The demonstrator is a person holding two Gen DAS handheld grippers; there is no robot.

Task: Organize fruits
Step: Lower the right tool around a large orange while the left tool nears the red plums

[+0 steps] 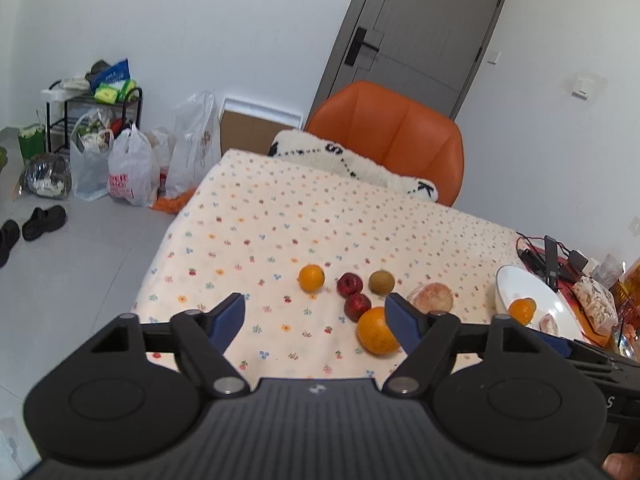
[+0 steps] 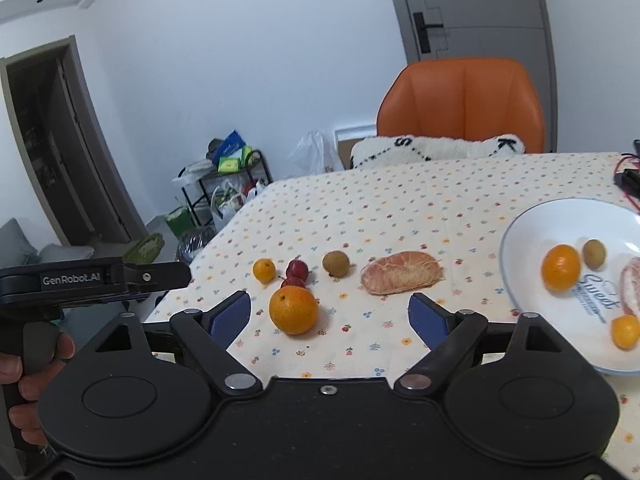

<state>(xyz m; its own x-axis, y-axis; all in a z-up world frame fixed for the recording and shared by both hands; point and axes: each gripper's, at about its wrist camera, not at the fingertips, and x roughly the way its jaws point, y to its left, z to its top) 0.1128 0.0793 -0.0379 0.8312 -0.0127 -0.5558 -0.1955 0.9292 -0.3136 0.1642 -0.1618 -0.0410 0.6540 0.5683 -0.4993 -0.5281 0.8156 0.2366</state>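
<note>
Both grippers, right gripper [image 2: 330, 316] and left gripper [image 1: 316, 316], hang released, grasping nothing. Nearest, lower centre on the surface [image 2: 400, 208], the large orange [image 2: 293, 309]: firm, round, rollable; pinch its widest middle. Beyond lies the soft peeled pomelo segment [image 2: 401, 273]; the plate [image 2: 520, 240] sits right.

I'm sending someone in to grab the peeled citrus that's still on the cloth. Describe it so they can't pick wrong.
Start at the white plate on the floral tablecloth. Just left of it, off the plate, lies the peeled citrus segment, beside a brown round fruit. It is the only pale pink, oblong, skinless piece on the cloth; its neighbours are all round and unpeeled.
</note>
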